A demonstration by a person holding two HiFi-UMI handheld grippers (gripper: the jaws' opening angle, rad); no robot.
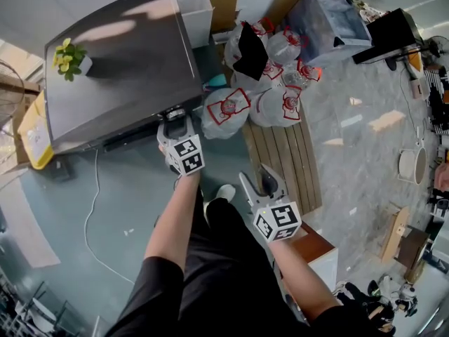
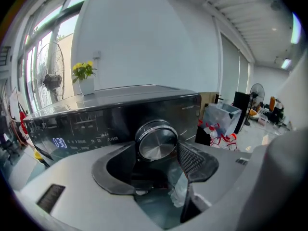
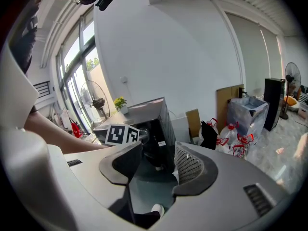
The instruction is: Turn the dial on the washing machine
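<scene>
Left gripper (image 1: 175, 120) was at the front panel of the washing machine (image 1: 119, 62), jaws set wide and pinching the dial (image 2: 156, 142). The dial sat right between the jaw tips, with the right pad (image 2: 191, 159) against its rim. Right gripper (image 3: 159, 152) hung lower and to the right of the left one, well clear of the machine, jaws spread with nothing between them.
</scene>
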